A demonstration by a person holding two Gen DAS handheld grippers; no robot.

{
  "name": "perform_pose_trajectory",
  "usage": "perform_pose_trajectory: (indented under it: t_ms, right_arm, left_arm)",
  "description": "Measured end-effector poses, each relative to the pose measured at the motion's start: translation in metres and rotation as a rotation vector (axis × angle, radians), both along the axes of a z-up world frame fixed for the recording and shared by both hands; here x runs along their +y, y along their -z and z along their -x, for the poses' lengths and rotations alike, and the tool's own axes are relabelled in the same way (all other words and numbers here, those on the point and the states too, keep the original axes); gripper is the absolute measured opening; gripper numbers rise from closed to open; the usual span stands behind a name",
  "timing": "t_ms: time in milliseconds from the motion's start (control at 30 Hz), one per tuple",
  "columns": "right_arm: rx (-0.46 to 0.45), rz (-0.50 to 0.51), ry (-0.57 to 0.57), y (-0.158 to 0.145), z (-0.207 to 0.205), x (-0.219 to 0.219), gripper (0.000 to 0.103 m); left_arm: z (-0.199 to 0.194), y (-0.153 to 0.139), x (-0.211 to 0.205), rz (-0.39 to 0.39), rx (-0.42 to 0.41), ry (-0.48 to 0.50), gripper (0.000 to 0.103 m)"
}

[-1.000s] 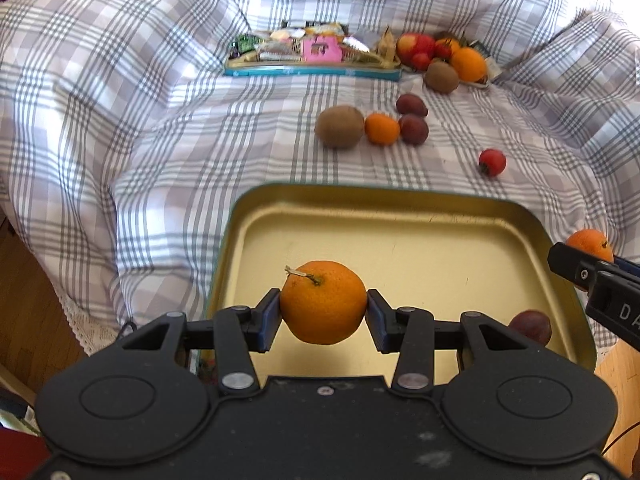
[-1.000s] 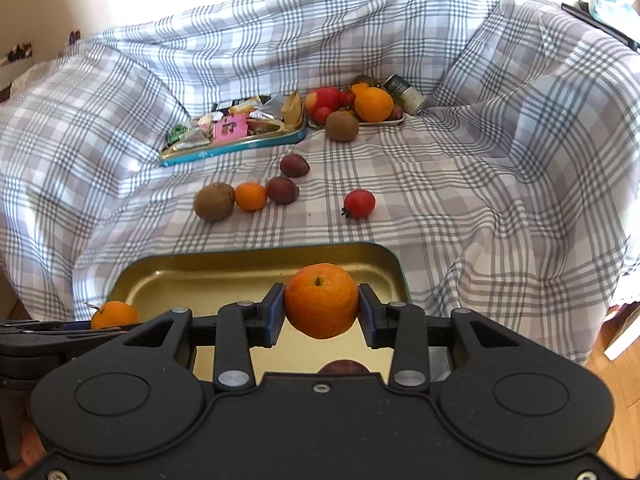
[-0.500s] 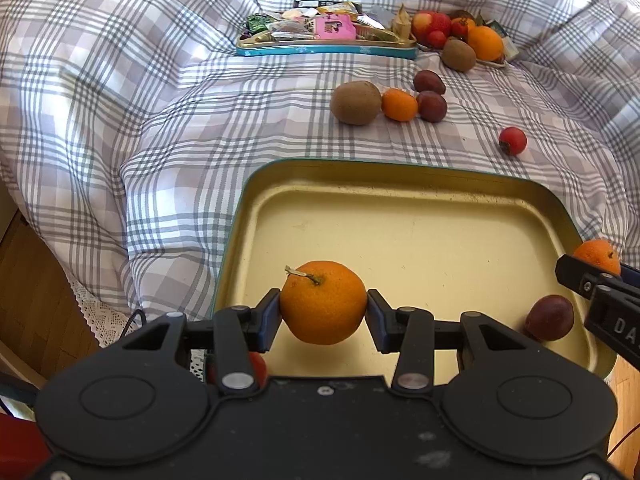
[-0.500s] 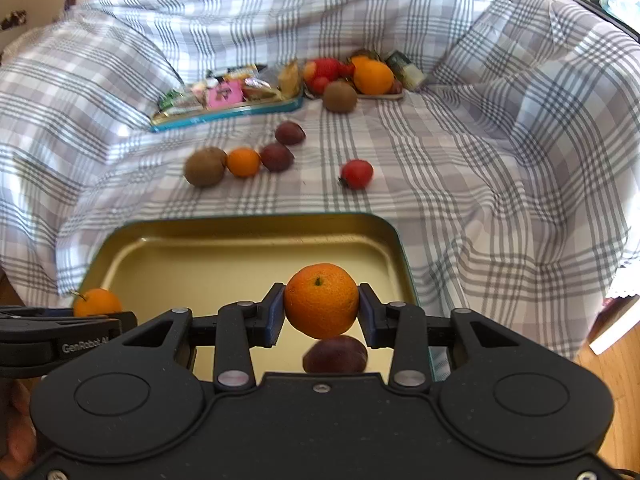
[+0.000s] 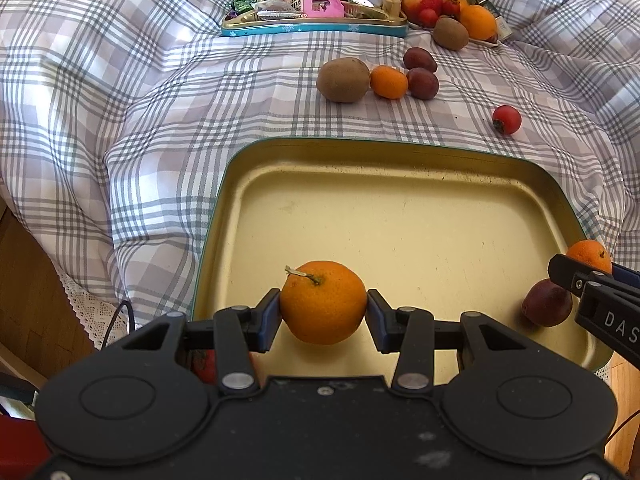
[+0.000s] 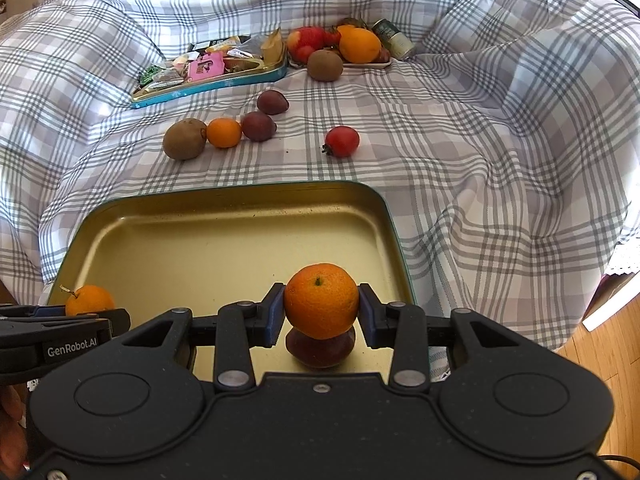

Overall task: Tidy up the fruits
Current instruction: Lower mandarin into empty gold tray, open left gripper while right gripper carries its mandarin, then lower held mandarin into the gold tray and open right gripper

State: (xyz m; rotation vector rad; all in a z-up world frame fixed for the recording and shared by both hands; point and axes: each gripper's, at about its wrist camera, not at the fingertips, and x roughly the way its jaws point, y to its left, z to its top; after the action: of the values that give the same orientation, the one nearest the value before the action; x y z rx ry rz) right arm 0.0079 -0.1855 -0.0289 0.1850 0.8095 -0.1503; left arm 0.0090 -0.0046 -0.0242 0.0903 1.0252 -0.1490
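Note:
My left gripper (image 5: 323,314) is shut on a stemmed orange (image 5: 323,300) held over the near left part of a gold tray (image 5: 400,160). Over the tray's near right part my right gripper (image 6: 321,312) is shut on a second orange (image 6: 321,304). A dark plum (image 6: 320,350) lies in the tray right under that orange, and it shows as the plum (image 5: 546,302) at the right of the left wrist view. On the checked cloth beyond the tray lie a kiwi (image 5: 343,79), a small orange (image 5: 389,82), two plums (image 5: 422,82) and a red fruit (image 5: 507,119).
At the back stand a blue-edged tin of snack packets (image 5: 312,26) and a plate of mixed fruit (image 6: 340,50) with a can (image 6: 394,38) beside it. Checked cloth (image 6: 480,160) rises in folds around the flat area. Wooden floor (image 5: 32,300) lies past the cloth's edge.
Both views tipped further down, so the tray fills more of each. The plum now sits directly below the right orange. Both grips stayed the same.

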Motion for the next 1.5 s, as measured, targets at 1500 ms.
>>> perform_pose_trajectory:
  t_ms: [1500]
  right_arm:
    - [-0.008, 0.012, -0.027, -0.0017, 0.0016, 0.0048, 0.048]
  left_arm:
    - [0.0042, -0.0064, -0.0004, -0.007, -0.044, 0.000, 0.051]
